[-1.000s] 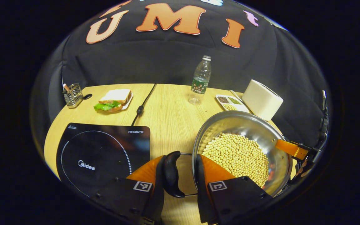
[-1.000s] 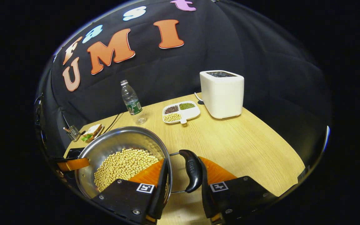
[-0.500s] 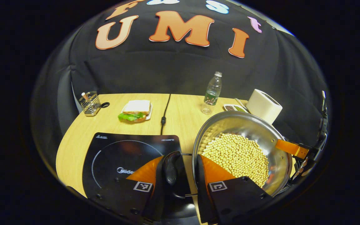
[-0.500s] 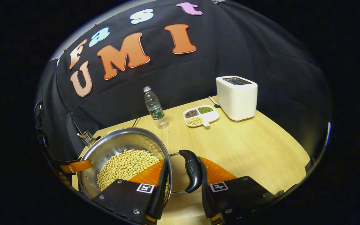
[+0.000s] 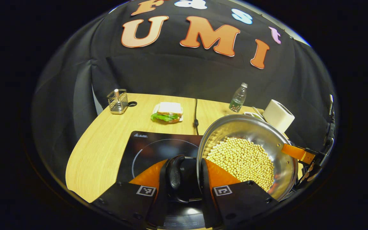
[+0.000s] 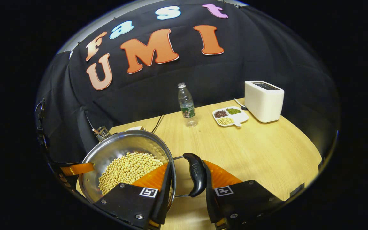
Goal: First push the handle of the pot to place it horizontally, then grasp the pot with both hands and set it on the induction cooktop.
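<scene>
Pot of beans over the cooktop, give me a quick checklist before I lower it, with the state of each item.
1. Left gripper closed around the pot's left handle: ok.
2. Right gripper closed around the right handle: ok.
3. Pot level enough, soybeans all inside: ok.
4. Pot centred over the induction cooktop: not ok; the left handle is above the glass, but the bowl sits toward its right side.
5. Cooktop surface free of objects: ok where visible.
6. Power cord clear of the landing spot: ok, it runs off behind.

Left tool (image 5: pixel 184 179) clamped, fingers near-parallel; right tool (image 6: pixel 186 182) likewise clamped, facing opposite.
</scene>
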Available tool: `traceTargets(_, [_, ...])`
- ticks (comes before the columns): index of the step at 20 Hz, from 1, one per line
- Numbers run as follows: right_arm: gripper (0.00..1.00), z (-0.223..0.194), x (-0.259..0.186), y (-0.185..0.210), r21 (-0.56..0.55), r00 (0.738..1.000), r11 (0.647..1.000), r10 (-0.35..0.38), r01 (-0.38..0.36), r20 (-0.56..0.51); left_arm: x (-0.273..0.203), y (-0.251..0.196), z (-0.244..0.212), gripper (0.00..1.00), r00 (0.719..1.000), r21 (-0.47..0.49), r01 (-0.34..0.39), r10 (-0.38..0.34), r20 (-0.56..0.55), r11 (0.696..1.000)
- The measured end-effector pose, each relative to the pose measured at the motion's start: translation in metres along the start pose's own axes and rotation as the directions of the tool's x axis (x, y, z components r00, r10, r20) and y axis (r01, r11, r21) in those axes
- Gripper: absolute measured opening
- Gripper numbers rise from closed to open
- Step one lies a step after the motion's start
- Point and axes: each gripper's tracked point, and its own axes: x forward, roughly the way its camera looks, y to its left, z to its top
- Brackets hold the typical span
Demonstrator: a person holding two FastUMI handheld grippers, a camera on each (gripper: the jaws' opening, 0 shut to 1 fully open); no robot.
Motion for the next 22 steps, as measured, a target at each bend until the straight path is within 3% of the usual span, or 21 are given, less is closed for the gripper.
traceTargets(9, [0.5, -0.017, 0.017, 0.062, -0.015, 0.999, 0.999, 0.043, -0.043, -0.03, -0.001, 0.067, 0.0, 0.51, 0.999, -0.022, -0.039, 0.039, -0.008, 0.999])
traceTargets(22, [0.5, -0.037, 0.053, 0.116, -0.024, 0.993, 0.996, 0.087, -0.089, -0.085, 0.017, 0.135, -0.001, 0.52, 0.996, -0.034, -0.07, 0.068, -0.051, 0.997])
